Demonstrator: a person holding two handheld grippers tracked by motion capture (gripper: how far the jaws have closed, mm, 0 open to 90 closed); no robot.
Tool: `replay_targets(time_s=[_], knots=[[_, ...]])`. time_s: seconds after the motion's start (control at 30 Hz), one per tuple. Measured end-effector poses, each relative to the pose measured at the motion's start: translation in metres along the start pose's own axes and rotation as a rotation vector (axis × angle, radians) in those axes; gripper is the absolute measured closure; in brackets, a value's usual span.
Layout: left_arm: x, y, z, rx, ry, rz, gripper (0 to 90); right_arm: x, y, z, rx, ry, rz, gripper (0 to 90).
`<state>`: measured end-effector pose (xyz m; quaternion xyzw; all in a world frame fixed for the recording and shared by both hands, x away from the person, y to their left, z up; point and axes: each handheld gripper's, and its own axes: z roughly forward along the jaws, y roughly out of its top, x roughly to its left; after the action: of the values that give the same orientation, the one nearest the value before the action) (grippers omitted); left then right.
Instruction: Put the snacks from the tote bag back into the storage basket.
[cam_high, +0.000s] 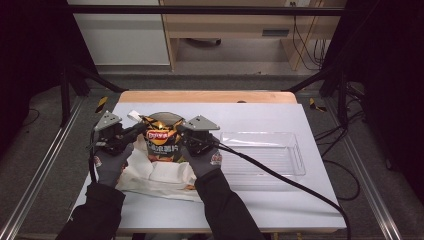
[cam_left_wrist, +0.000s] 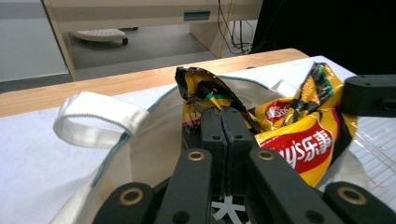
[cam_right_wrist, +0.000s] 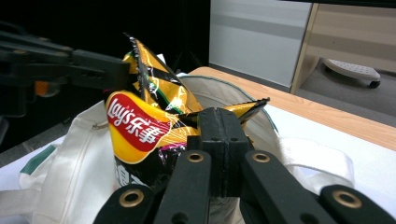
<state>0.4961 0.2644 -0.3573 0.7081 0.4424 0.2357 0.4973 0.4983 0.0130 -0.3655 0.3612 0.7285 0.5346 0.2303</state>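
A yellow and black Lay's chip bag (cam_high: 162, 142) stands upright in the mouth of a white tote bag (cam_high: 160, 176) that lies on the white table. My left gripper (cam_high: 141, 128) is shut on the chip bag's top left edge; in the left gripper view its jaws (cam_left_wrist: 222, 112) meet on the crumpled foil of the bag (cam_left_wrist: 299, 144). My right gripper (cam_high: 179, 129) is shut on the top right corner. In the right gripper view its jaws (cam_right_wrist: 218, 114) pinch the bag (cam_right_wrist: 135, 126), and a foil corner sticks out past them.
A clear plastic tray (cam_high: 280, 150) lies on the table to the right of the tote. The tote's white handle (cam_left_wrist: 93, 116) loops out behind the bag. Beyond the table's wooden far edge (cam_high: 207, 96) there is floor and a cabinet.
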Motion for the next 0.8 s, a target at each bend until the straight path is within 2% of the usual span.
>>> replay_targets(time_s=[0.13, 0.2, 0.27, 0.33, 0.43, 0.57, 0.63, 0.7, 0.8], knots=[[-0.007, -0.002, -0.008, -0.015, -0.006, 0.011, 89.6, -0.001, -0.001, -0.003, -0.009, 0.002, 0.010, 90.0], [-0.013, -0.004, -0.011, -0.018, 0.015, 0.028, 89.9, -0.001, -0.001, -0.004, -0.014, 0.003, 0.005, 90.0], [-0.015, -0.005, -0.013, -0.024, 0.022, 0.028, 90.0, 0.000, -0.002, -0.006, -0.015, 0.004, -0.007, 88.2], [-0.015, -0.007, -0.014, -0.030, 0.023, 0.020, 90.0, 0.001, -0.001, -0.007, -0.016, 0.003, -0.007, 78.4], [-0.016, -0.009, -0.016, -0.035, 0.024, 0.012, 90.0, 0.000, -0.001, -0.005, -0.005, 0.003, 0.022, 65.6], [-0.017, -0.012, -0.018, -0.038, 0.023, 0.015, 90.0, -0.002, -0.004, 0.002, 0.001, 0.006, 0.038, 58.3], [-0.018, -0.013, -0.019, -0.035, 0.022, 0.017, 90.0, -0.003, -0.005, 0.005, 0.009, 0.015, 0.055, 58.2], [-0.018, -0.014, -0.019, -0.033, 0.016, 0.016, 90.0, -0.004, -0.006, 0.007, 0.012, 0.021, 0.048, 61.5], [-0.019, -0.015, -0.018, -0.033, 0.013, 0.016, 90.0, -0.004, -0.009, 0.011, 0.026, 0.039, 0.050, 72.8]])
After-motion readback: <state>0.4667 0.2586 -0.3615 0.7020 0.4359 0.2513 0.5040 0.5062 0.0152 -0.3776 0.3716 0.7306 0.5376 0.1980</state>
